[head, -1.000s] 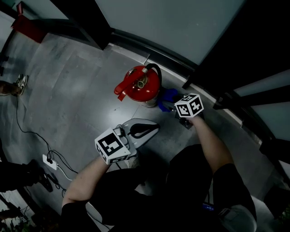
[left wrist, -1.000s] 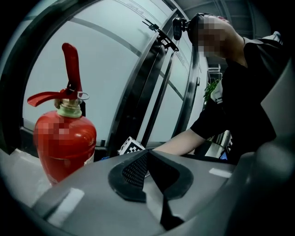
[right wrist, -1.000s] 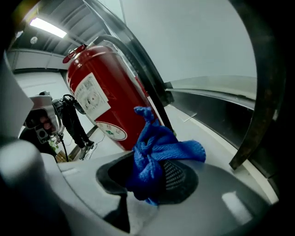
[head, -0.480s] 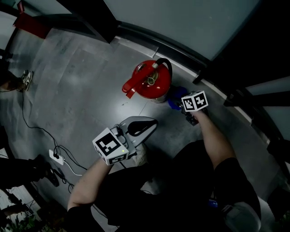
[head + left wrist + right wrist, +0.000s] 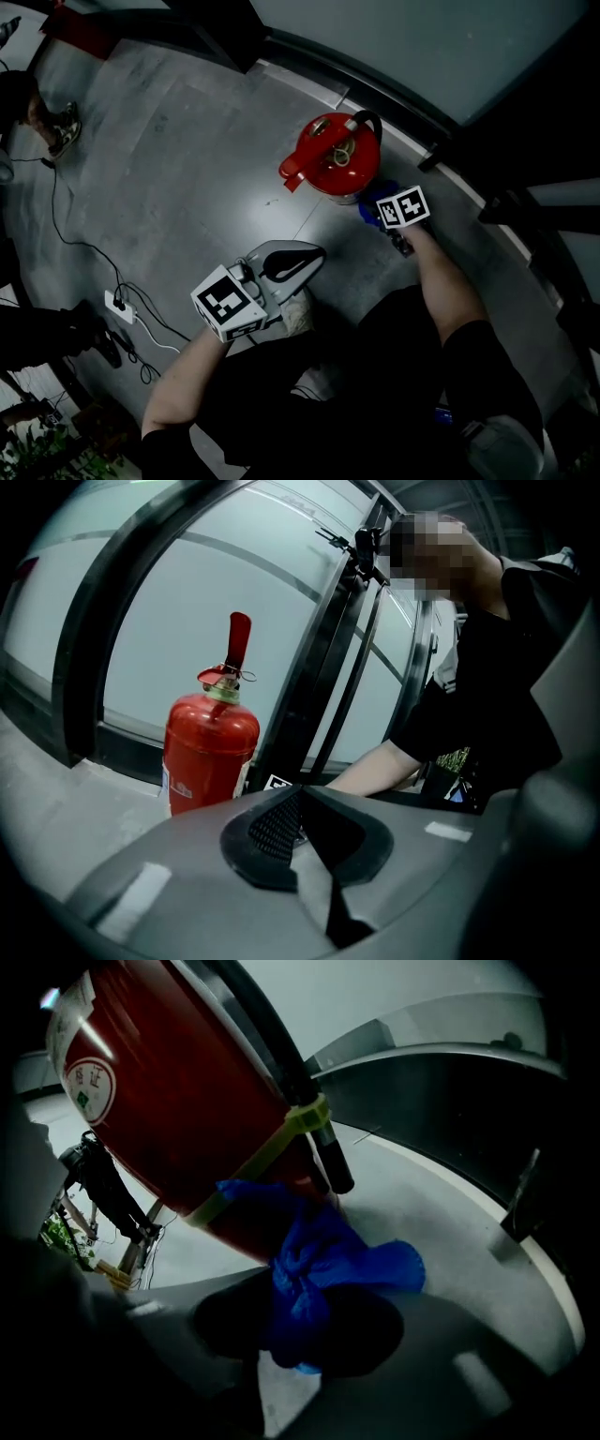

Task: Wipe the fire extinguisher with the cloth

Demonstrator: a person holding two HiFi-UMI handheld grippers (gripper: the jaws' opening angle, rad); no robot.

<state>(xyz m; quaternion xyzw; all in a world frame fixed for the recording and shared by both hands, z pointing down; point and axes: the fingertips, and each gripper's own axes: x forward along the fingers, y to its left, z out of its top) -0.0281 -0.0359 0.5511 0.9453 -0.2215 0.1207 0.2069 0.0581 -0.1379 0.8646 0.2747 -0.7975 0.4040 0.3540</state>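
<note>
Grey concrete floor (image 5: 187, 169) spreads below me, with a glass wall (image 5: 422, 37) at its far edge.

Nearest to me, my left tongs (image 5: 309, 259) hang over bare floor, clenched on nothing. That forearm is bent and tucked close to my body. I judge it is parked there so the wiping side has room.

Further out, my right arm reaches forward and low. My right tongs (image 5: 300, 1326) are clamped on the bunched blue cloth (image 5: 328, 1260). The wad sticks out past the tips so fabric, not metal, meets the paint.

Beyond them stands the fire extinguisher (image 5: 337, 159), upright near the wall's dark base rail. The cloth seems to press on its lower red side, just under the pale band (image 5: 272, 1152) that ties on the black hose (image 5: 281, 1054).
</note>
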